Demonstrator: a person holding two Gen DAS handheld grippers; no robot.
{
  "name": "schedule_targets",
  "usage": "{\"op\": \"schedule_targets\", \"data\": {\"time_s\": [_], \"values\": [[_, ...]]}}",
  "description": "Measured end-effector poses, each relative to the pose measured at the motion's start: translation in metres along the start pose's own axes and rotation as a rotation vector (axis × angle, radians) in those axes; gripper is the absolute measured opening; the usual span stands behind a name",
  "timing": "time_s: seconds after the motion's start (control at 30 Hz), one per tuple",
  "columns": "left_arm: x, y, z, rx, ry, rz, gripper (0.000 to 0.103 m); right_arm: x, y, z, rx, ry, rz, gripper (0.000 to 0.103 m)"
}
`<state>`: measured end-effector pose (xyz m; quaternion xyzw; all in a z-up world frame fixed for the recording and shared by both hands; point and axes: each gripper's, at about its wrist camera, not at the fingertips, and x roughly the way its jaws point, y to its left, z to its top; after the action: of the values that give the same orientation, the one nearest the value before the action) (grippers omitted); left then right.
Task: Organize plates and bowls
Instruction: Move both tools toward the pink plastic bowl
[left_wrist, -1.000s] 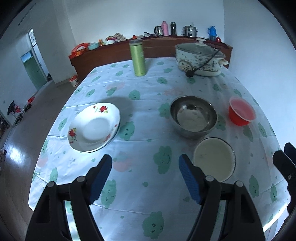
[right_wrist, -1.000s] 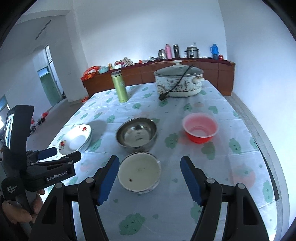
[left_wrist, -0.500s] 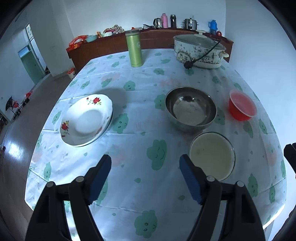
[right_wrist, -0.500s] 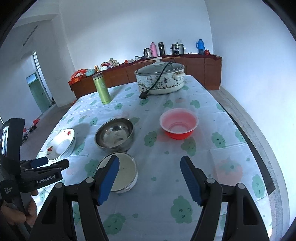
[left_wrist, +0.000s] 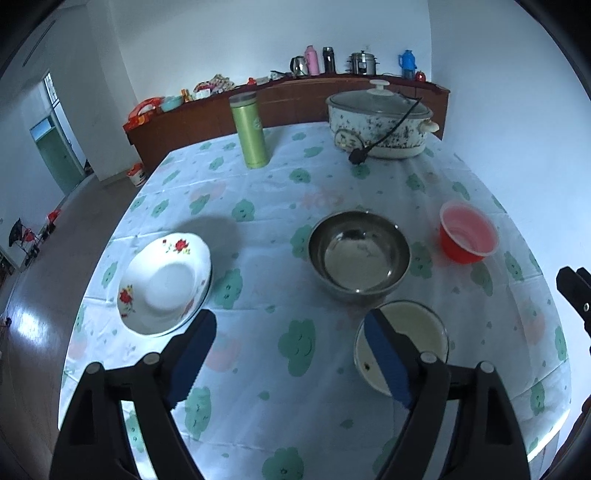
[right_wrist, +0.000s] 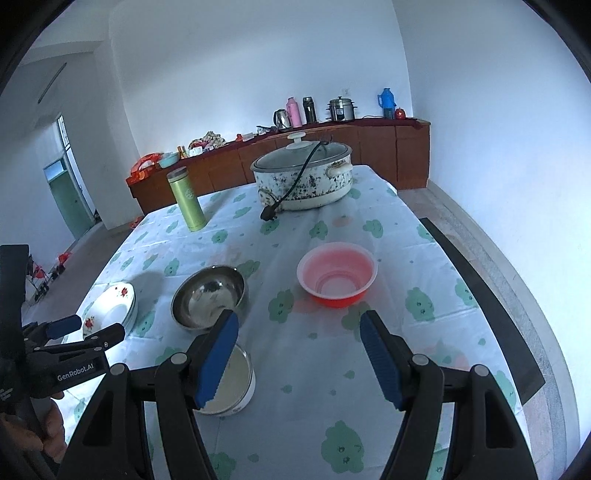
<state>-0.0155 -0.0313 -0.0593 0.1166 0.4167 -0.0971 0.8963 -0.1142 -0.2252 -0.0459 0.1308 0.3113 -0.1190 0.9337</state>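
table (left_wrist: 258, 413) | cloth-covered | plate (left_wrist: 162, 284) | three bowls | flask (left_wrist: 250, 131) | cooker (left_wrist: 380, 120)

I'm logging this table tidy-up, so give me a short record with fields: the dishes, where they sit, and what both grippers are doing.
plate: flowered plate, left side of table
steel bowl, middle, empty
red bowl, right of steel bowl
white bowl, nearest edge
other items: green flask, lidded pot, far end
left gripper: open, jaws just widened, holding nothing
right gripper: open, holding nothing
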Motion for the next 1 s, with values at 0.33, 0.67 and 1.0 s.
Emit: {"op": "schedule_targets", "data": {"time_s": [0.33, 0.67, 1.0], "values": [[0.019, -0.001, 0.02, -0.013, 0.001, -0.029, 0.084, 0.02, 0.0, 0.015, -0.008, 0.003, -0.007, 0.07], [0.045, 0.002, 0.031, -0.037, 0.025, -0.034, 0.085, 0.049, 0.011, 0.025, -0.037, 0.039, 0.012, 0.07], [0.065, 0.01, 0.028, -0.067, 0.065, -0.031, 0.085, 0.066, 0.014, 0.024, -0.045, 0.074, 0.018, 0.07]]}}
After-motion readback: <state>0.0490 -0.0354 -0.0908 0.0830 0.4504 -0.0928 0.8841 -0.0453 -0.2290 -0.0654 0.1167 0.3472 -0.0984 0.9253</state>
